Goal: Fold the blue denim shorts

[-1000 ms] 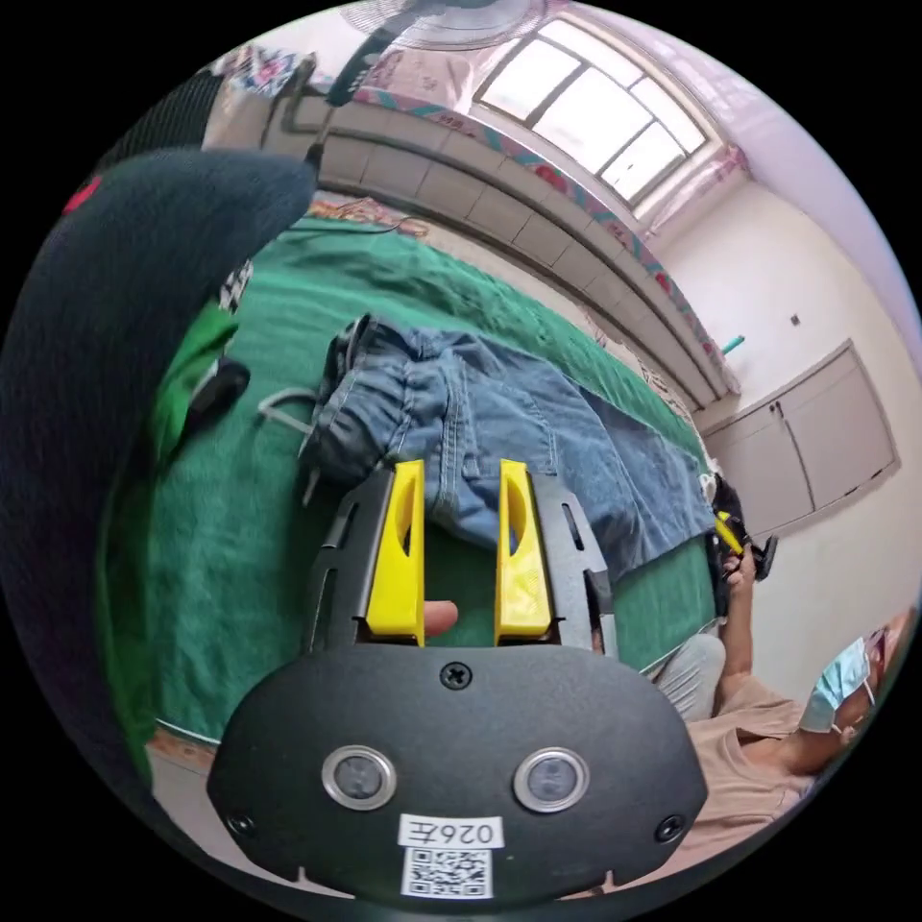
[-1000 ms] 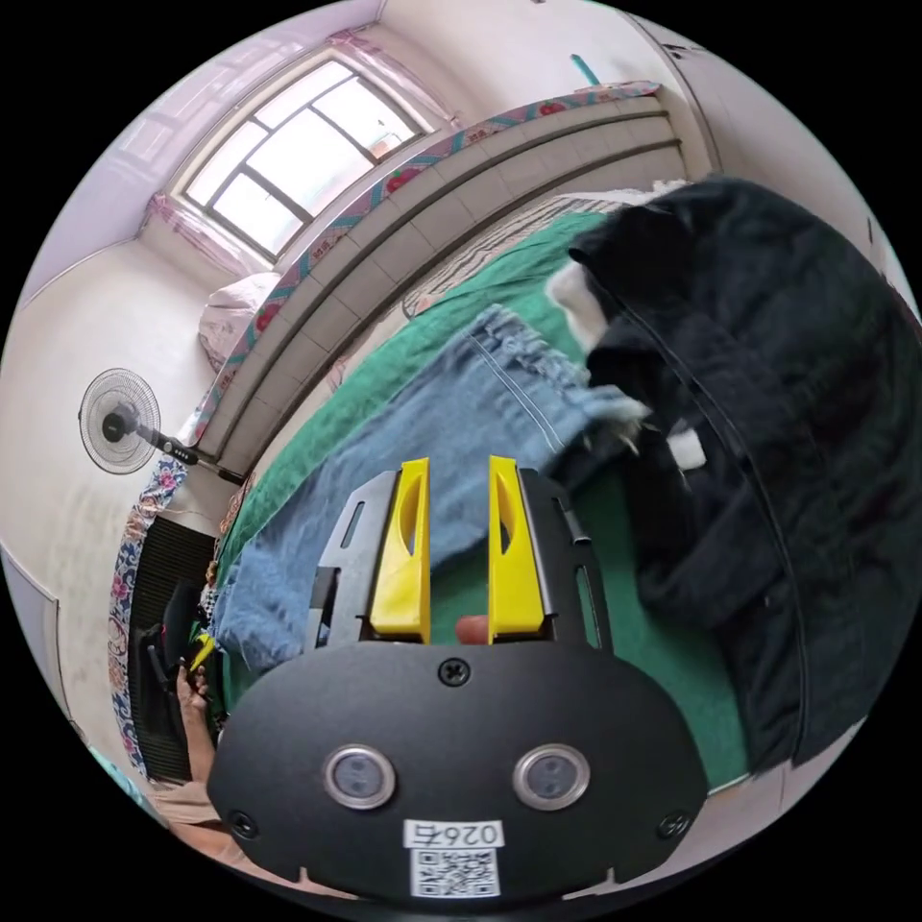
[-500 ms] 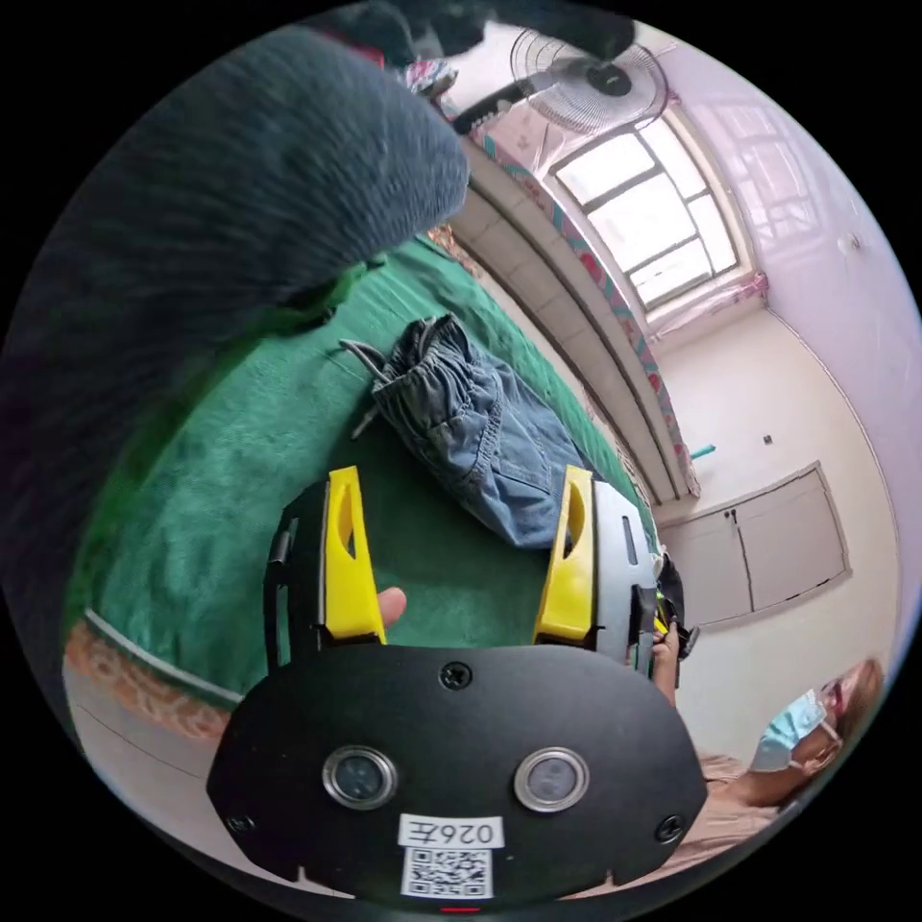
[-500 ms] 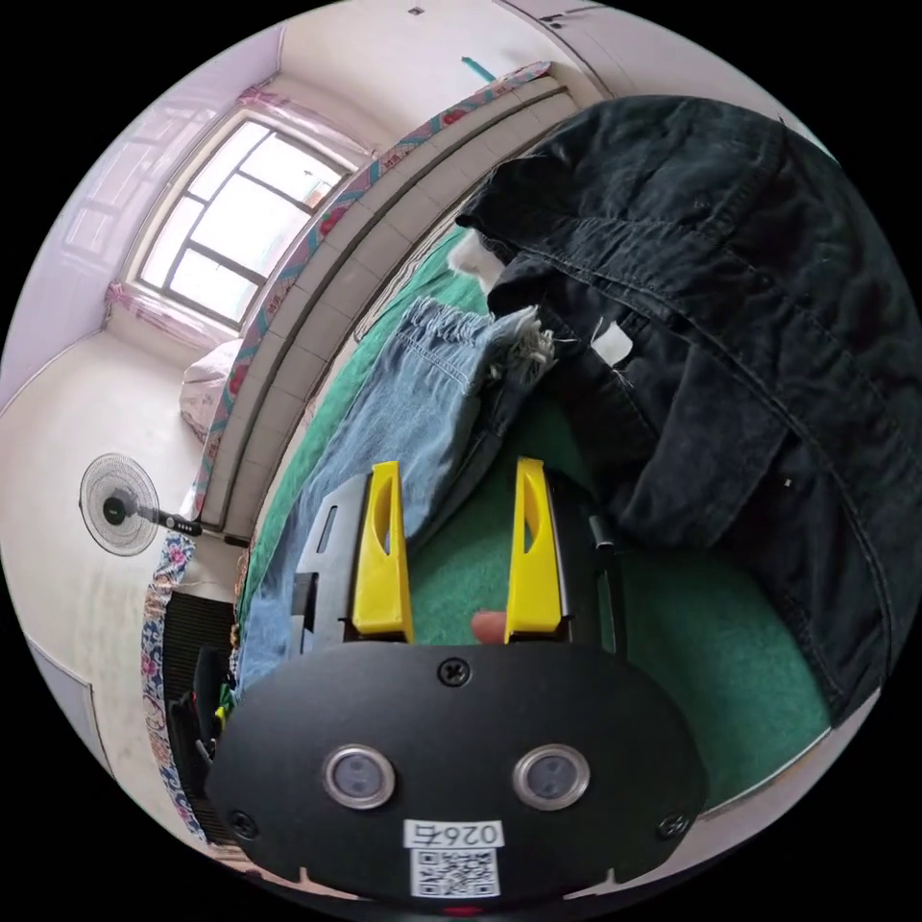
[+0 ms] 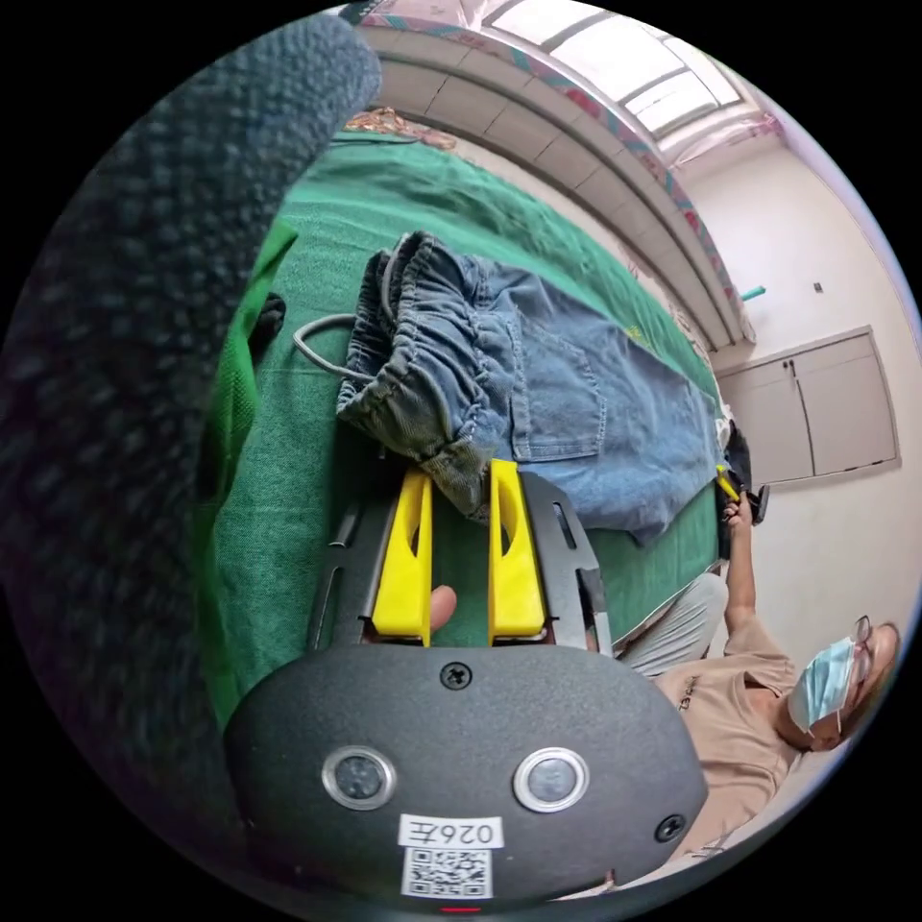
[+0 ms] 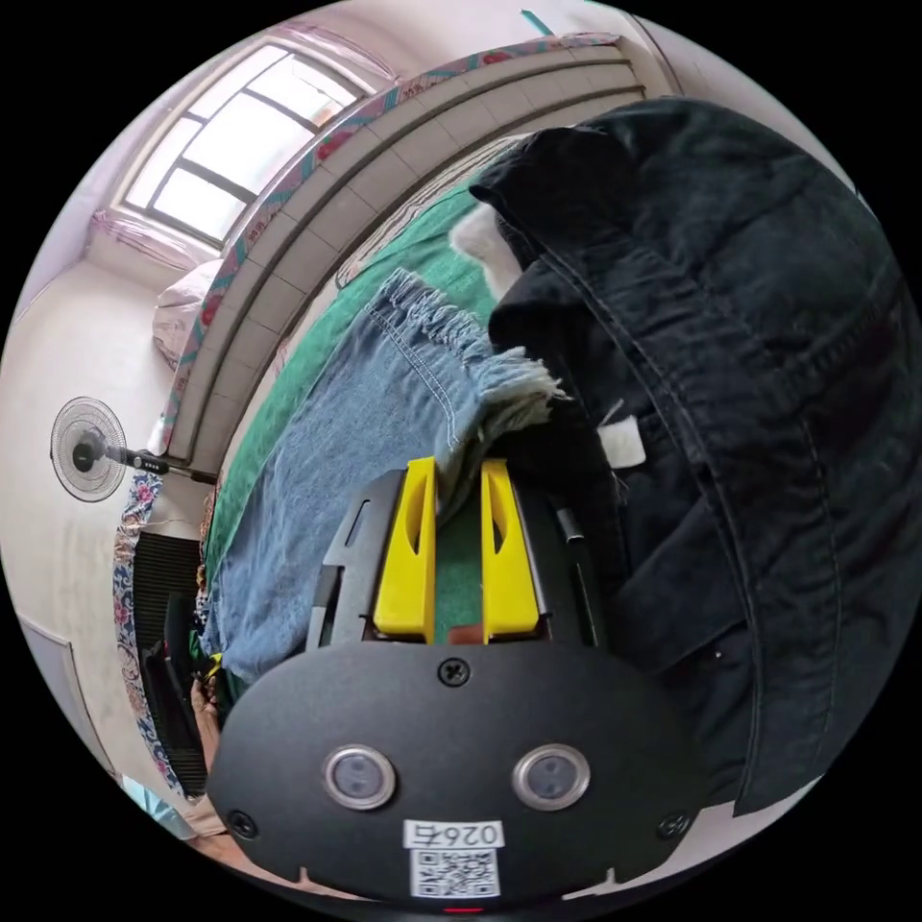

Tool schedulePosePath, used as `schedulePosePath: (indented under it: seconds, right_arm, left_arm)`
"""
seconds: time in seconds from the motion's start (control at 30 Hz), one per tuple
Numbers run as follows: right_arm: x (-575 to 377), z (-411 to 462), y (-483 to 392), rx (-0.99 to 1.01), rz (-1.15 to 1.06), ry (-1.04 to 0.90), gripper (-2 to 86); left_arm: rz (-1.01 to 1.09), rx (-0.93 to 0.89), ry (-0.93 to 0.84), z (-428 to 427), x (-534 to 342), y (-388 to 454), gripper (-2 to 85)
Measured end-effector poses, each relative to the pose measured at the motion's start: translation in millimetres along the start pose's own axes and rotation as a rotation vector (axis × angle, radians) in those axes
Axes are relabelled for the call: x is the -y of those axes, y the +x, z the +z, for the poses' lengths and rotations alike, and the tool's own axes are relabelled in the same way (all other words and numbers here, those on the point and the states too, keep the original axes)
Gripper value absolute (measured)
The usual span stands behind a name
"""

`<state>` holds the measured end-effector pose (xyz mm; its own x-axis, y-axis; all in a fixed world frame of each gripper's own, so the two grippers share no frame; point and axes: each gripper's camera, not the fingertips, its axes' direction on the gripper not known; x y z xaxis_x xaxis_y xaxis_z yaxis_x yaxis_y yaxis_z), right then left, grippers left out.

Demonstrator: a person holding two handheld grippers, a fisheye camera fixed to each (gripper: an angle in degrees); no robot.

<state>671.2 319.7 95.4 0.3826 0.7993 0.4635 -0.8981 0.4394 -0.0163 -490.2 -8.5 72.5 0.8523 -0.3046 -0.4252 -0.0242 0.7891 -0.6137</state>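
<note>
- On the green bed [image 5: 288, 480], the shorts [image 5: 567, 403] lie stretched out long, running along the near edge, with the elastic waistband at one end and the frayed hem at the other.
- The left gripper [image 5: 459, 480] is at the waistband end: its yellow jaws are drawn close together with a bunched fold of the waistband between them, so it appears clamped on the denim.
- The right gripper [image 6: 457, 478] is at the opposite end, by the fringed hem [image 6: 499, 379]. Its jaws stand close together with the hem's lower corner between their tips; it reads as a grip on the cloth.
- The long axis of the shorts runs from one gripper to the other, so each hand is nearest its own end. A fold bringing the ends together would likely travel along that axis.
- A black garment [image 6: 730, 384] is heaped just beside the hem, touching it, and could snag the right-hand corner as it lifts.
- A dark knitted cloth [image 5: 125, 384] bulks large near the waistband end, with a pale cord [image 5: 312, 351] lying on the bed beside the waistband.
- A person [image 5: 730, 691] sits past the bed's near edge, well apart from the shorts.
</note>
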Motion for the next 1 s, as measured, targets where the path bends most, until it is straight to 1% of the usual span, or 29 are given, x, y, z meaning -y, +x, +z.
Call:
schedulePosePath:
  seconds: [0.03,0.13,0.2,0.23,0.27,0.3,0.33,0.4,0.43,0.5,0.53,0.57,0.6,0.63,0.67,0.7,0.73,0.77,0.8,0.83,0.87,0.9,0.93,0.97,1.0]
  right_arm:
    - [-5.0,-4.0,0.8,0.001,0.007,0.011,5.3]
    - [-34.3,-35.6,1.9,-0.031,0.025,0.104,5.9]
    - [-59.6,-61.9,-8.9,-0.091,0.016,0.199,5.7]
    - [-65.2,-66.7,-14.6,-0.104,0.007,0.22,5.3]
    - [-75.0,-73.6,-31.6,-0.121,-0.024,0.259,4.7]
    - [-81.2,-74.8,-55.8,-0.114,-0.082,0.281,4.1]
    - [-82.6,-72.9,-70.4,-0.105,-0.119,0.282,3.9]
    - [-82.6,-51.3,-141.2,-0.052,-0.299,0.222,2.2]
    - [-83.1,-43.5,-160.4,-0.033,-0.349,0.198,1.5]
    - [-87.6,-7.4,-230.1,0.072,-0.517,0.082,-0.1]
    - [-89.5,1.9,-245.2,0.106,-0.549,0.05,-0.4]
    - [-93.8,19.6,-271.2,0.166,-0.597,-0.01,-0.9]
    - [-99.2,35.9,-291.8,0.197,-0.639,-0.063,-1.0]
    - [-102.2,43.7,-300.0,0.195,-0.659,-0.089,-1.1]
    - [-108.5,59.2,-311.6,0.147,-0.693,-0.14,-1.0]
    - [-115.1,74.3,-317.5,0.052,-0.729,-0.185,-1.0]
    - [-117.8,81.4,-317.9,-0.004,-0.742,-0.204,-1.0]
    - [-121.2,93.1,-313.8,-0.109,-0.756,-0.238,-0.9]
    - [-122.7,97.2,-305.1,-0.167,-0.756,-0.246,-0.9]
    - [-123.3,96.5,-299.9,-0.178,-0.756,-0.243,-0.9]
    - [-123.8,93.8,-289.0,-0.183,-0.76,-0.242,-0.9]
    - [-122.1,91.5,-276.2,-0.172,-0.763,-0.261,-0.9]
    - [-119.5,88.0,-269.0,-0.141,-0.753,-0.262,-0.9]
    - [-110.3,78.8,-251.2,-0.074,-0.68,-0.271,-0.8]
    - [-101.9,65.5,-232.3,-0.012,-0.608,-0.256,-0.7]
  left_arm:
    - [-0.003,0.012,0.022,-5.8,-3.8,5.4,9.0]
    - [0.001,0.106,0.153,-39.1,-42.4,44.5,5.3]
    - [0.004,0.208,0.309,-67.1,-85.0,83.3,0.5]
    - [0.015,0.234,0.361,-73.6,-94.1,94.8,0.2]
    - [0.055,0.284,0.459,-85.0,-104.8,120.0,-0.4]
    - [0.112,0.313,0.515,-91.9,-101.9,144.6,-0.6]
    - [0.149,0.316,0.523,-93.3,-95.6,156.6,-0.7]
    - [0.288,0.309,0.475,-82.9,-47.2,196.9,-0.9]
    - [0.312,0.315,0.455,-76.6,-31.5,204.7,-0.9]
    - [0.349,0.391,0.353,-39.8,38.8,223.3,-0.9]
    - [0.351,0.423,0.323,-27.9,56.4,225.1,-0.9]
    - [0.352,0.512,0.248,-0.4,90.3,224.4,-0.9]
    - [0.329,0.649,0.153,31.7,120.8,215.0,-0.9]
    - [0.31,0.732,0.089,49.4,134.0,206.1,-0.9]
    - [0.334,0.766,0.018,71.1,148.9,192.7,-0.9]
    - [0.295,0.689,0.128,54.6,152.1,189.6,-0.9]
    - [0.254,0.634,0.129,48.2,157.2,184.6,-0.9]
    - [0.187,0.53,0.108,38.9,166.1,174.7,-0.9]
    - [0.142,0.451,0.105,27.7,168.7,170.8,-0.9]
    - [0.126,0.426,0.108,21.8,167.5,171.6,-1.0]
    - [0.125,0.436,0.154,8.9,158.2,180.7,-1.0]
    - [0.19,0.515,0.224,-0.4,143.4,197.0,-1.0]
    - [0.226,0.563,0.246,-2.0,136.9,204.2,-1.0]
    - [0.254,0.655,0.253,-3.0,128.7,213.6,-1.0]
    - [0.234,0.712,0.253,-7.4,124.8,220.3,-1.0]
